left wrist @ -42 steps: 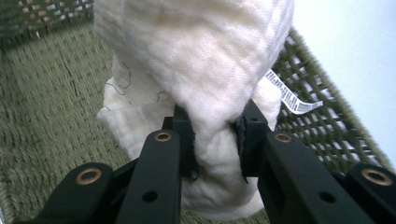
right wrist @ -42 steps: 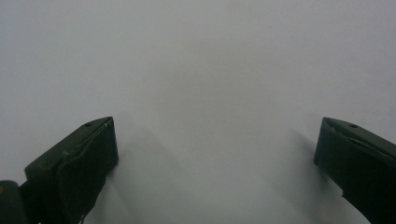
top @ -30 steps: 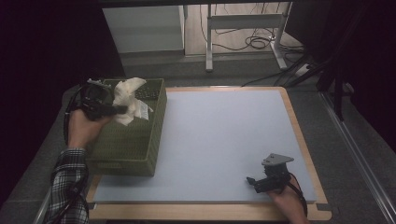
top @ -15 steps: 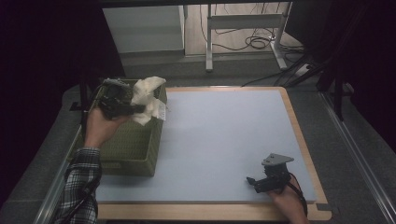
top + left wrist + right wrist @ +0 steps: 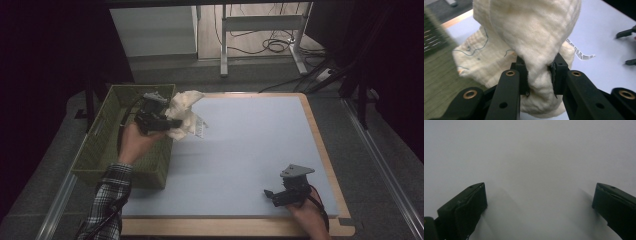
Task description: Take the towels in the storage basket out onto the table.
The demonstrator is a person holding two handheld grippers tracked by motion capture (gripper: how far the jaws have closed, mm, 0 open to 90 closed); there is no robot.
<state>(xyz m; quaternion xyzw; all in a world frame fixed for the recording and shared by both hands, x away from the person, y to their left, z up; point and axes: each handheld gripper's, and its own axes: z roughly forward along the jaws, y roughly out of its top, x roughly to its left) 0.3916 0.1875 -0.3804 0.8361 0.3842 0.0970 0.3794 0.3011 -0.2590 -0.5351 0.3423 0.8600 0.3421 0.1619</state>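
At the left of the high view stands a green woven basket (image 5: 107, 145) on the grey mat beside the table's pale blue surface (image 5: 250, 150). Just over the basket's right rim, the left gripper (image 5: 167, 120) holds a cream cloth (image 5: 186, 116), its jaws clamped on a bunched fold of the fabric. In the left gripper view the cloth (image 5: 531, 37) is pinched at a narrow waist between the black jaws, its long axis running away from the gripper and a looser part spreading toward the basket. A white printed label (image 5: 580, 53) trails from the cloth over the blue surface. Far to the right, near the table's front edge, the right gripper (image 5: 272, 195) rests low with its jaws wide apart and nothing between them.
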